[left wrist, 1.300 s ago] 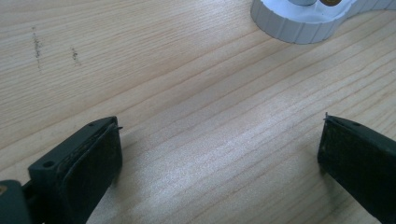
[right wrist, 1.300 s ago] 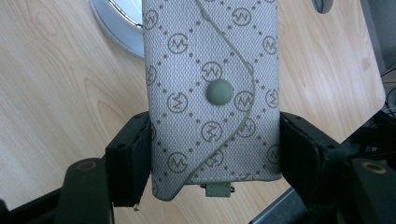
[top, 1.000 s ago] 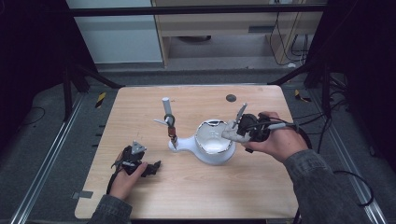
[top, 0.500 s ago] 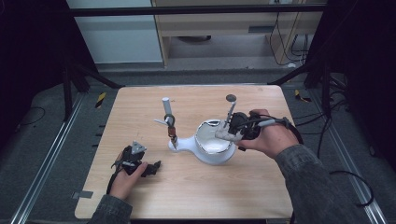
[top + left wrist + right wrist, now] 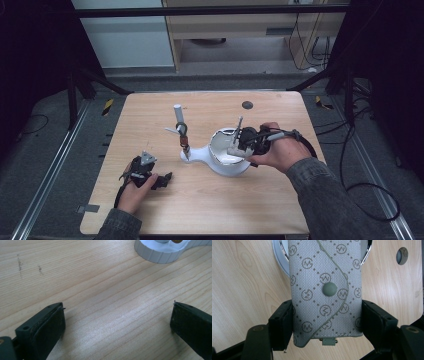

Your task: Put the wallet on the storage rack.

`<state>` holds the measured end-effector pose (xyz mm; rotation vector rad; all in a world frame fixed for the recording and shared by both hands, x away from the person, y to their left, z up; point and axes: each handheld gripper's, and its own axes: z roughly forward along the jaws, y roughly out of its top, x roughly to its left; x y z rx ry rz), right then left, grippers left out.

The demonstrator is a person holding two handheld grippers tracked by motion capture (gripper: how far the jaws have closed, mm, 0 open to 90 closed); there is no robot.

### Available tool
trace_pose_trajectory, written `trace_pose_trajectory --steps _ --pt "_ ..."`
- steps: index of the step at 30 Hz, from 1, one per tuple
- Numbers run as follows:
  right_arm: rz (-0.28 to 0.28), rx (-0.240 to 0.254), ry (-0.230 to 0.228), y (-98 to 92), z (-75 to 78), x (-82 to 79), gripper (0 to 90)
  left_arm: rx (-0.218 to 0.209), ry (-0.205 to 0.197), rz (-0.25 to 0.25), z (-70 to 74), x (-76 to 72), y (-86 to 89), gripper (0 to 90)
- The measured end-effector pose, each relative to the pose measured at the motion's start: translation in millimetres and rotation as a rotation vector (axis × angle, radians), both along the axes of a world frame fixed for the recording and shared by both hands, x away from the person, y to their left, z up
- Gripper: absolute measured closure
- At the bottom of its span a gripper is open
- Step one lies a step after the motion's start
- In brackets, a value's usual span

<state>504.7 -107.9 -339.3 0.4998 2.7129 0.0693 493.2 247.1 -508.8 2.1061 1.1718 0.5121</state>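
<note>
A grey key pouch [image 5: 325, 290] with a diamond logo pattern and a round snap is clamped by its sides in my right gripper [image 5: 325, 322], which is shut on it. In the high view that gripper [image 5: 240, 145] holds the pouch [image 5: 236, 140] upright over the white bowl [image 5: 225, 162] of a stand; the bowl's chrome-edged rim [image 5: 279, 262] lies under the pouch. The stand's narrow end carries an upright post [image 5: 178, 117]. My left gripper [image 5: 162, 179] rests on the table at the front left, open, with bare wood between its jaws [image 5: 117, 325]. The stand's ribbed white base [image 5: 160, 252] lies ahead of it.
The wooden table [image 5: 280, 200] has a small dark round hole [image 5: 247, 105] near its back edge, which is also in the right gripper view [image 5: 402, 255]. Dark floor and metal rails surround the table. Cables trail off the right hand.
My right hand has carried the pouch leftward and a little down, from beside the bowl's right edge to over the bowl. The left hand has stayed put.
</note>
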Motion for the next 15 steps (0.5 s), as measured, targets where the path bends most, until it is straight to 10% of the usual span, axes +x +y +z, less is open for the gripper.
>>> trace_pose_trajectory --steps 15 --pt "0.004 -0.006 0.032 12.4 -17.3 4.9 30.9 0.000 0.000 0.000 0.0 0.0 0.0 0.0"
